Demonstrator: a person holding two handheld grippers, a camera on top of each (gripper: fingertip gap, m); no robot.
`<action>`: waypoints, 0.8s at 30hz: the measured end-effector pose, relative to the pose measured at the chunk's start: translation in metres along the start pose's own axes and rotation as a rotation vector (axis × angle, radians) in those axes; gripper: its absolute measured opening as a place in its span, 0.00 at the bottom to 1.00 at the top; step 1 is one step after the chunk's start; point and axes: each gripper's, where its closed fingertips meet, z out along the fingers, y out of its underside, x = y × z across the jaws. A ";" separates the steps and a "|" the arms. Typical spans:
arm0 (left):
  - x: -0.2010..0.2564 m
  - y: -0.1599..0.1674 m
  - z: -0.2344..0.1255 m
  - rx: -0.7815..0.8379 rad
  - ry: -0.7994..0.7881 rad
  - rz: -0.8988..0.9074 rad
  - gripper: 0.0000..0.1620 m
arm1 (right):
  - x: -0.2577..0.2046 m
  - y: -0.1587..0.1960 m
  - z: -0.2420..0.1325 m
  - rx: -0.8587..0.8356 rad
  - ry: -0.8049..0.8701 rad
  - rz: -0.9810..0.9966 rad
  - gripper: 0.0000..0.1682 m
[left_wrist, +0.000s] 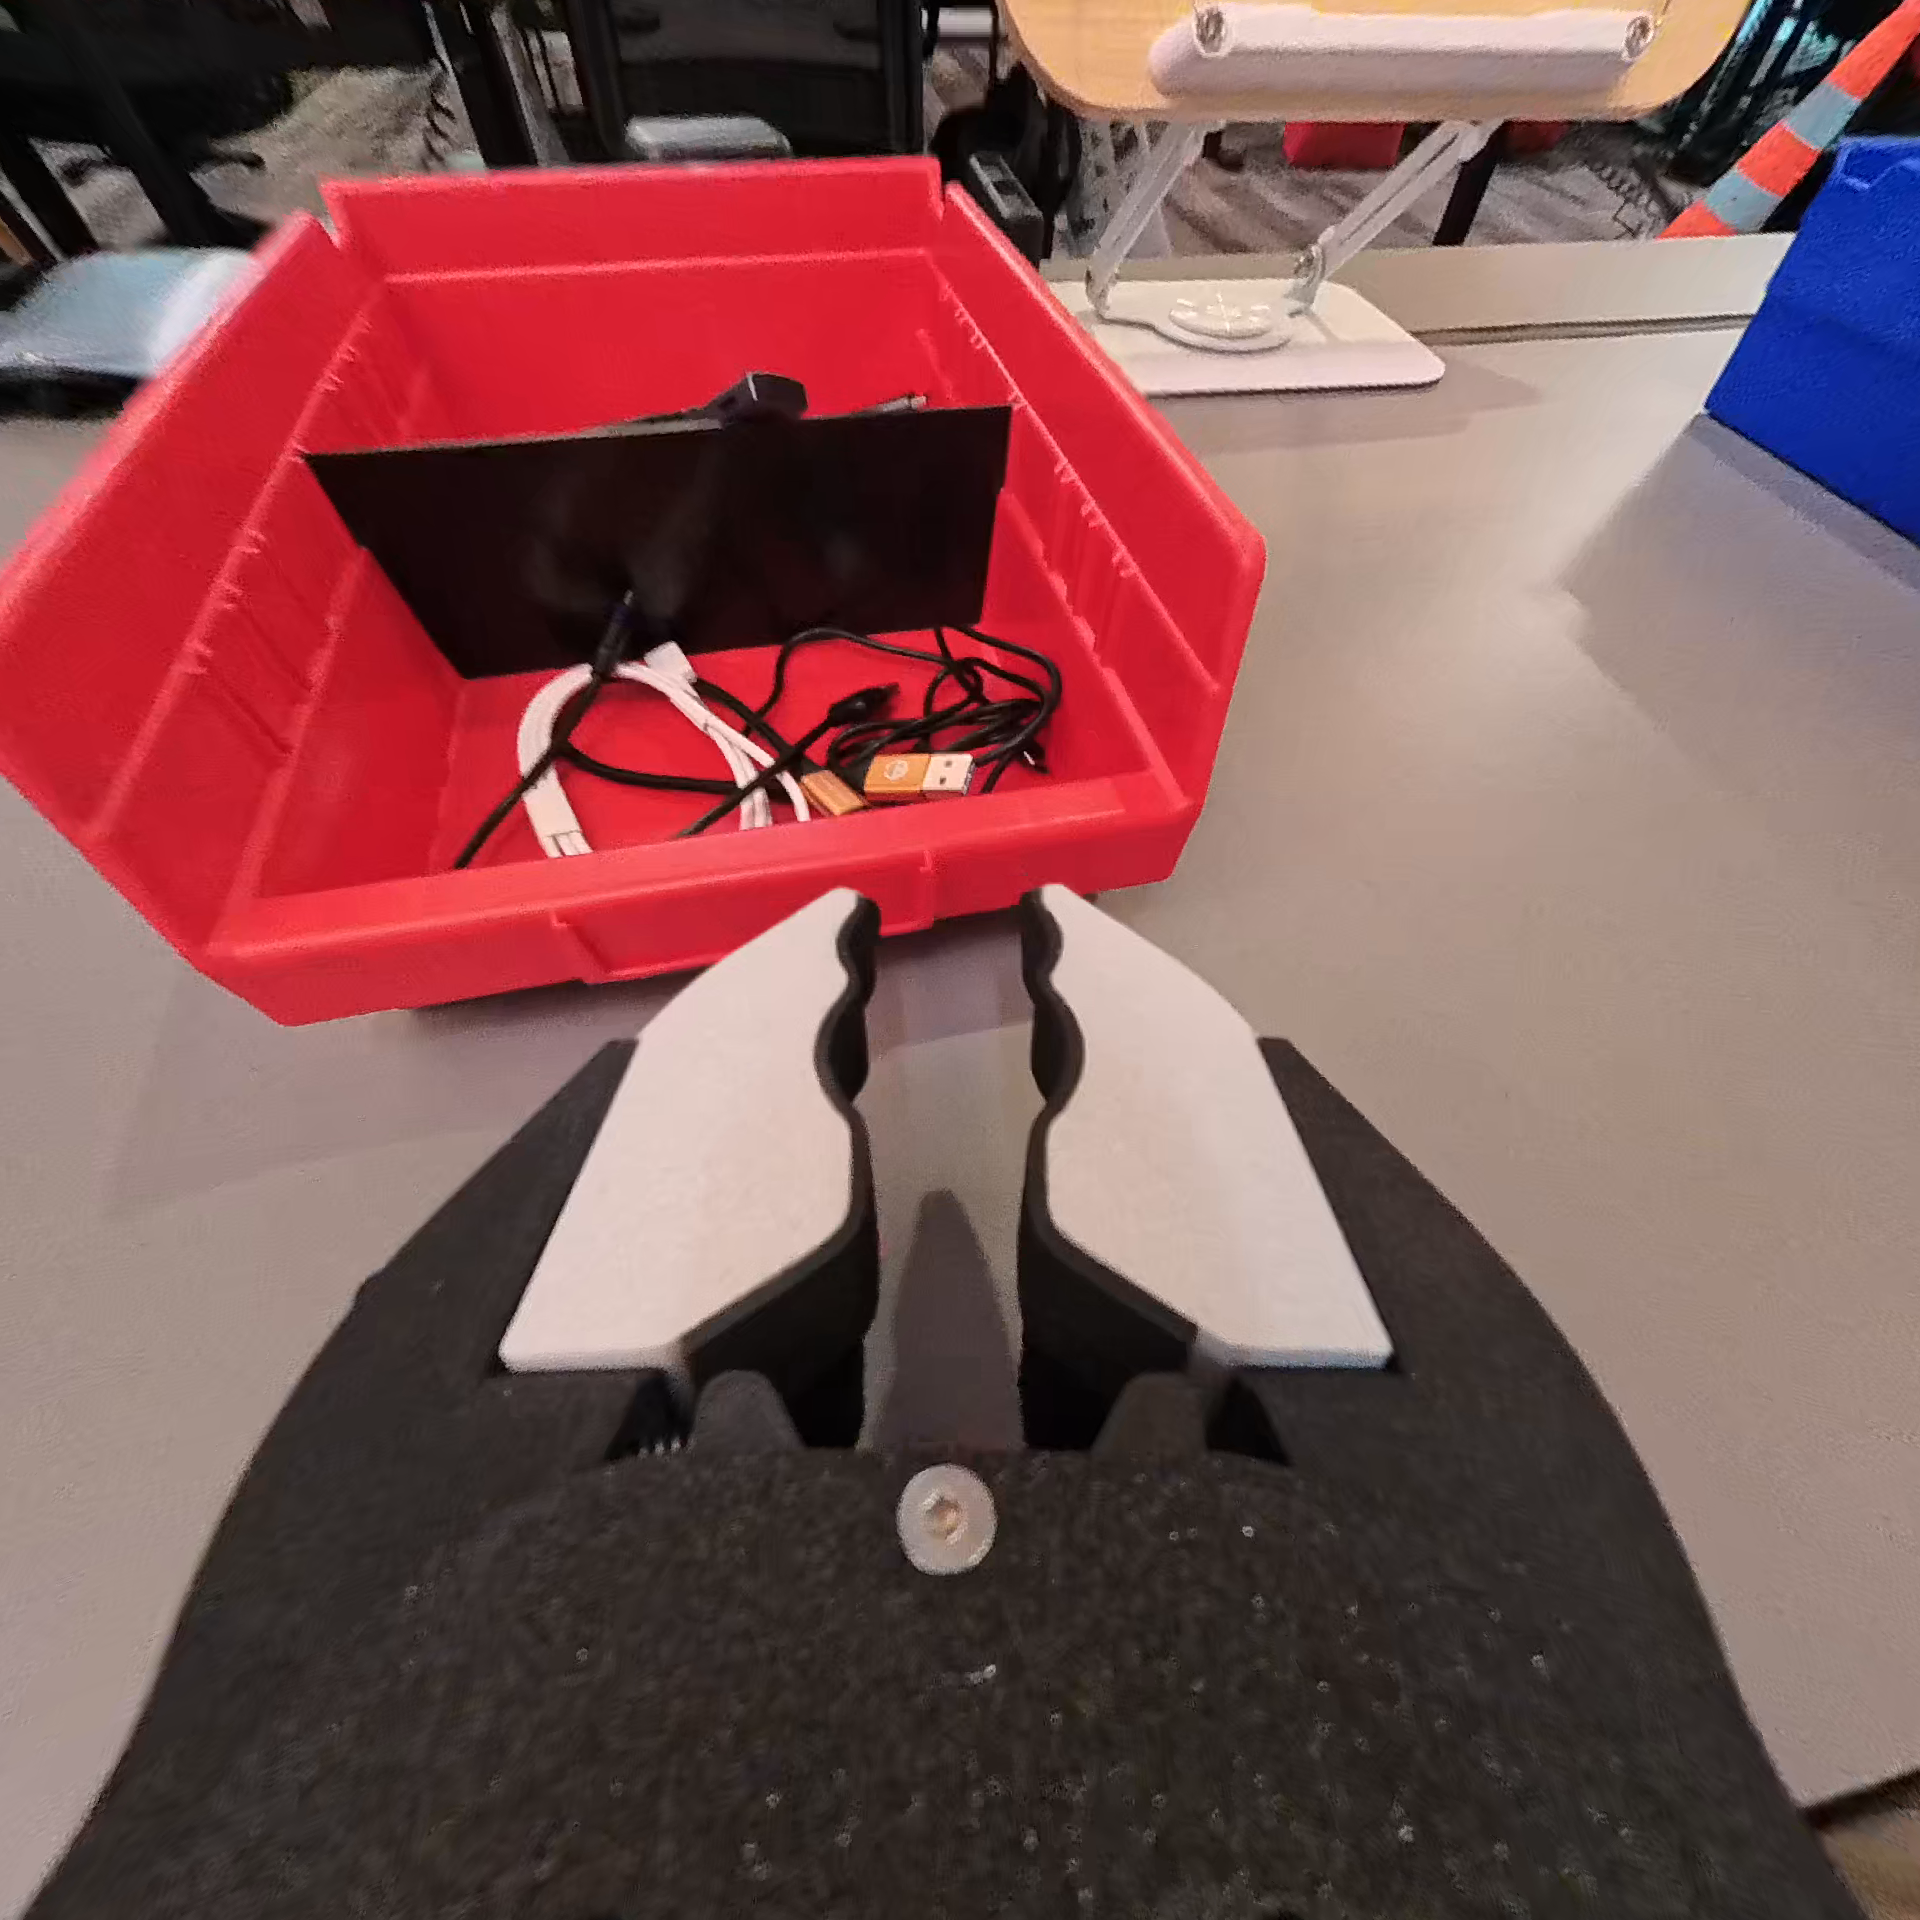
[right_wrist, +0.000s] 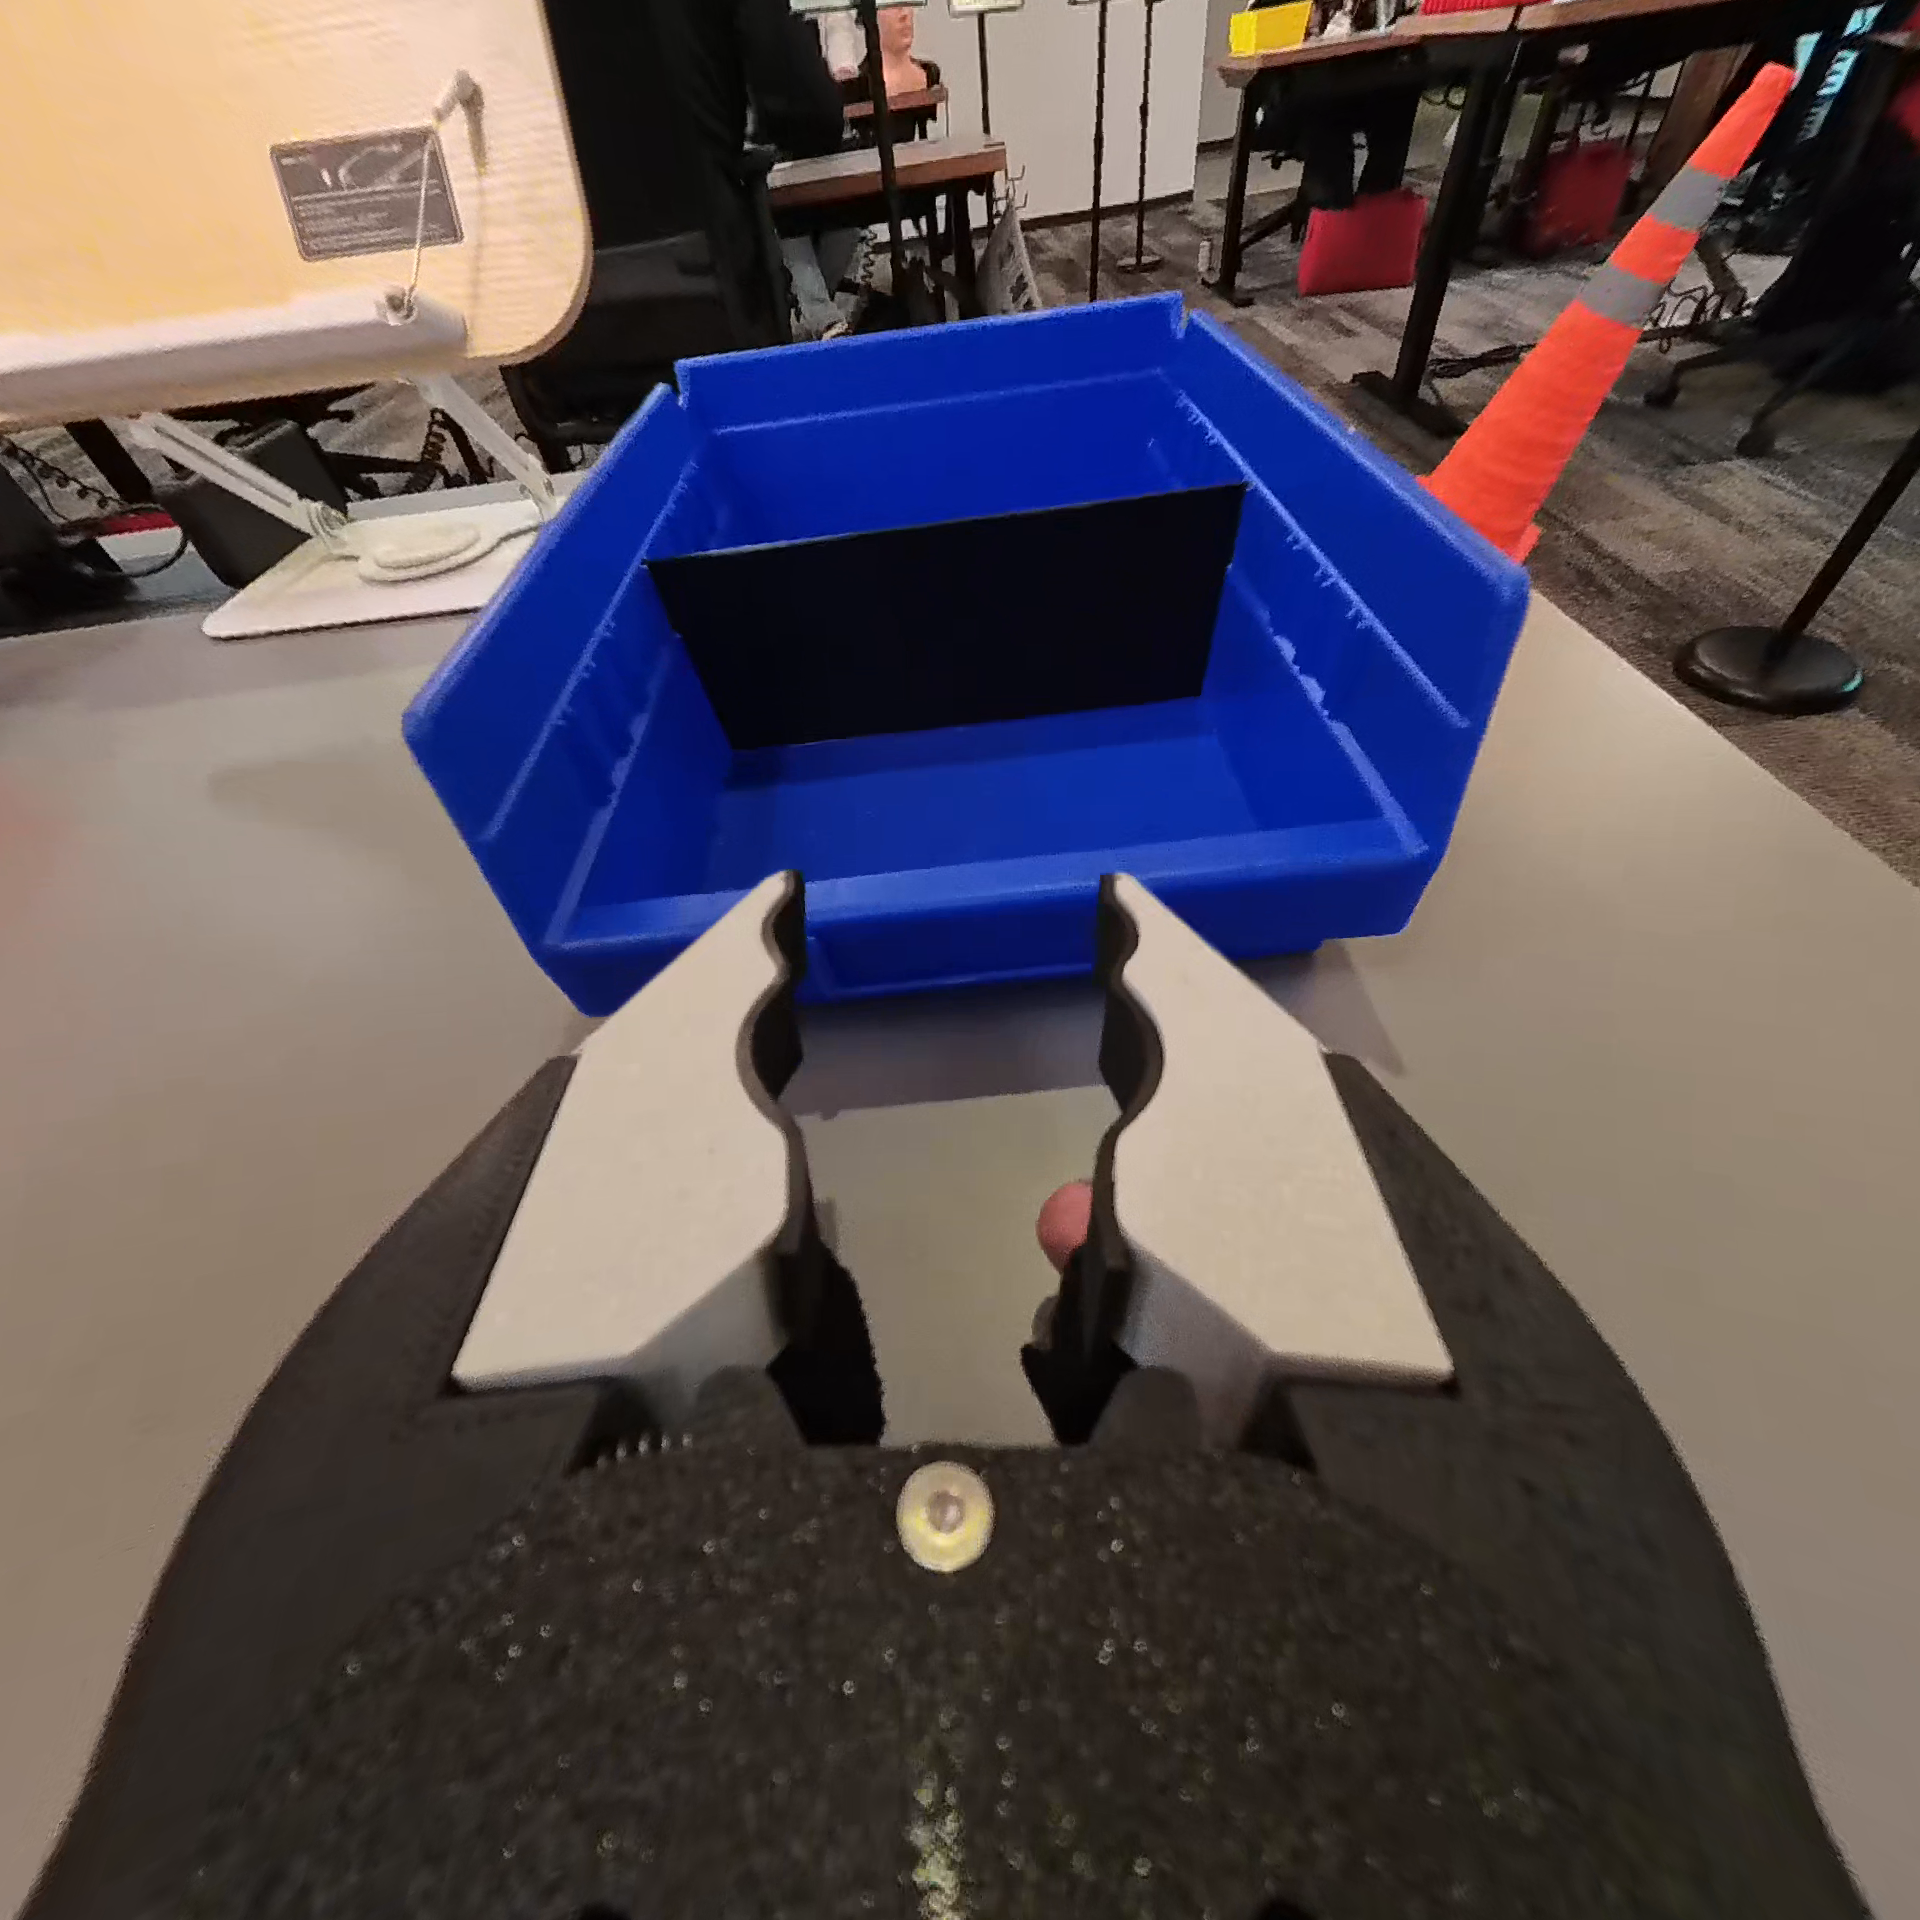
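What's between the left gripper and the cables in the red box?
In the left wrist view, only the red bin's low front wall separates the open left gripper from the cables.

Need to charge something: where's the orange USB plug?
Left wrist view: orange USB plug lies in the red bin, front compartment, right side, among black cables.

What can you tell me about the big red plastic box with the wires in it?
The red plastic bin sits upright on the grey table, with sloped side walls, a low front lip and an open top. A black divider panel stands across its middle. In the front compartment lies a loose tangle of cables: a white one, thin black ones, and two orange-gold USB plugs. Something dark pokes up behind the divider. The left gripper hangs open just before the front lip, not touching it.
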 end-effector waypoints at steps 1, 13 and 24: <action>0.002 0.004 0.001 -0.022 0.014 -0.008 0.16 | 0.001 -0.003 -0.001 0.017 0.010 0.006 0.32; 0.028 0.018 0.008 -0.146 0.248 -0.154 0.22 | -0.051 -0.012 -0.011 0.071 -0.206 -0.036 0.32; 0.028 0.022 0.015 -0.182 0.194 -0.110 0.28 | -0.094 0.003 -0.019 0.039 -0.365 -0.120 0.32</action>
